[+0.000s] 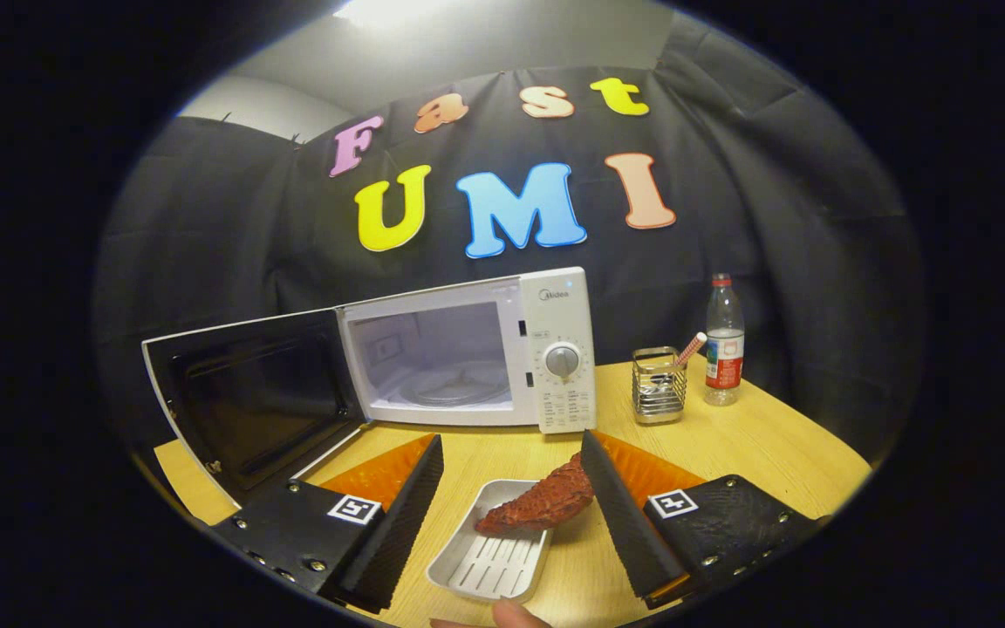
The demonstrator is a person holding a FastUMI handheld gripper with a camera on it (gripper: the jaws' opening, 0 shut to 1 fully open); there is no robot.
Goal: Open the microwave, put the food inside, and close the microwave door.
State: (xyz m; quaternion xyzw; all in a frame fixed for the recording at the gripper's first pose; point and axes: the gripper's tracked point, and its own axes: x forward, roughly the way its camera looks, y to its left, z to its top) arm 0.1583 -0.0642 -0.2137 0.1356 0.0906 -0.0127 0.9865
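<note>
Item 1, my gripper (511, 475): the 2 fingers are spread wide and pinch nothing. The right finger's inner face sits at, perhaps touching, the upper end of the food; the left finger stands well apart from it.

Item 2, food (539, 506): 1 reddish-brown, rough-surfaced piece, lying tilted across the far right corner of the tray and overhanging its rim toward my right finger. It is between my fingers, nearer the right one.

Item 3, tray (489, 567): 1 small white ridged dish on the wooden table (764, 445), between the fingers and close in.

Item 4, microwave (468, 358): white, beyond the fingers, its door (258, 401) swung fully open to the left. The cavity and its glass turntable are bare. So, by my judgement, the opening step is done and the food is not yet in.

Item 5, bystanders: a wire holder (658, 384) with a striped straw, and a water bottle (723, 342), both right of the microwave.

Item 6, a fingertip (516, 615) shows at the near edge of the tray.

Risks, as I judge them: closing off-centre could shove the food off the rim or tip the light tray; a weak pinch on the uneven piece could drop it on the way; a low carry could catch the cavity sill or the open door.
</note>
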